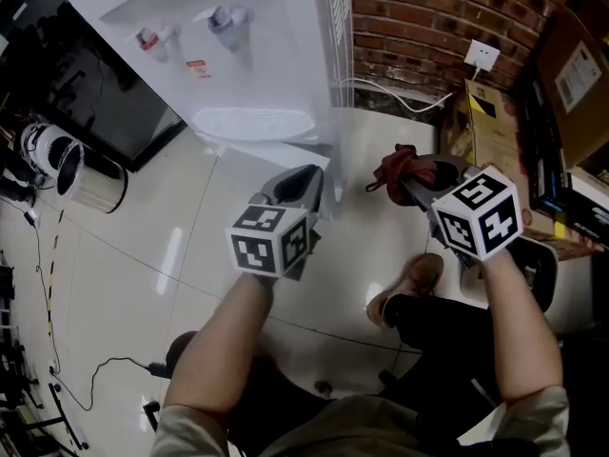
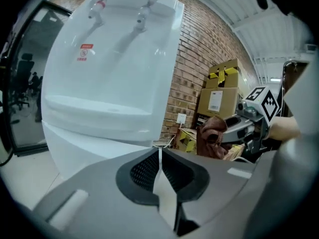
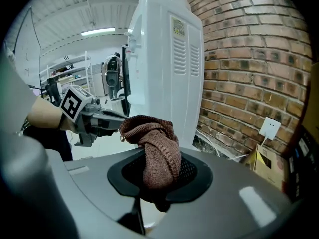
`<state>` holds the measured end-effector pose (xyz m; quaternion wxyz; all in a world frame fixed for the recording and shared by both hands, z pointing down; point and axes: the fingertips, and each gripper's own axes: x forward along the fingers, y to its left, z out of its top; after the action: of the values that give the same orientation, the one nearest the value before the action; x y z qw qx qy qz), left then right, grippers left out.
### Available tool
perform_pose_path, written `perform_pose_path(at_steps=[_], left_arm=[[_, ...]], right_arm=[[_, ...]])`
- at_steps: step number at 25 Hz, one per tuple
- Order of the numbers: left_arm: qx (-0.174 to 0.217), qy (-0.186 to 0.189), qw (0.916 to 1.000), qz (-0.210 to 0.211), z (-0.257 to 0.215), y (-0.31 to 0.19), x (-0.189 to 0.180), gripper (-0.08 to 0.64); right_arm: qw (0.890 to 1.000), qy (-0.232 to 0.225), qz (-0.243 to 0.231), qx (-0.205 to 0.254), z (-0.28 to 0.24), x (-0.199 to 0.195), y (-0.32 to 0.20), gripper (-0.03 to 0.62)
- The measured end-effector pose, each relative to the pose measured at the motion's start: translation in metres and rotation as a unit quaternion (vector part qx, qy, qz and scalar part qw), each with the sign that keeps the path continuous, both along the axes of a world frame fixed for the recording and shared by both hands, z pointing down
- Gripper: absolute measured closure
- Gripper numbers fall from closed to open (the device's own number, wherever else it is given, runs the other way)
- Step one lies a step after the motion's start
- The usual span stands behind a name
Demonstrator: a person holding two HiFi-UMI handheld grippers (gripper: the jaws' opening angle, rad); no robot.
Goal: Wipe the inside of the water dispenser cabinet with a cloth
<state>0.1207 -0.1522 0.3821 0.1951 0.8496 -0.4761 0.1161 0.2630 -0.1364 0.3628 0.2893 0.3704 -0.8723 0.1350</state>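
Centre frame, left gripper clenched shut, empty, below white water dispenser; right of it, right gripper grasps brown cloth

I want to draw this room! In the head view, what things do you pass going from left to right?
round white object → left gripper → brown cloth → wall socket → cardboard box
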Motion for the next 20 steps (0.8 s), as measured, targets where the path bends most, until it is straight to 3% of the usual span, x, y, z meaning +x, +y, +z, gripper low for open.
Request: perform_pose_path(at_steps=[6, 10, 14, 20], left_arm=[[-0.031, -0.097, 0.9943, -0.029, 0.011, 0.014, -0.017, 0.56], [-0.046, -0.105, 0.9915, -0.061, 0.026, 0.01, -0.018, 0.56], [-0.031, -0.119, 0.9901, -0.066, 0.031, -0.007, -0.01, 0.56], [-0.018, -0.111, 0.9909, -0.074, 0.035, -0.034, 0.002, 0.56]], right_arm=[[1.0, -0.014, -0.006, 0.009, -0.012, -0.008, -0.018, 0.485], [1.0, -0.019, -0.004, 0.016, -0.028, -0.02, -0.015, 0.485], [0.998, -0.037, 0.018, 0.053, -0.06, -0.027, -0.009, 0.485], [0.996, -0.039, 0.054, 0.059, -0.046, -0.011, -0.008, 0.485]])
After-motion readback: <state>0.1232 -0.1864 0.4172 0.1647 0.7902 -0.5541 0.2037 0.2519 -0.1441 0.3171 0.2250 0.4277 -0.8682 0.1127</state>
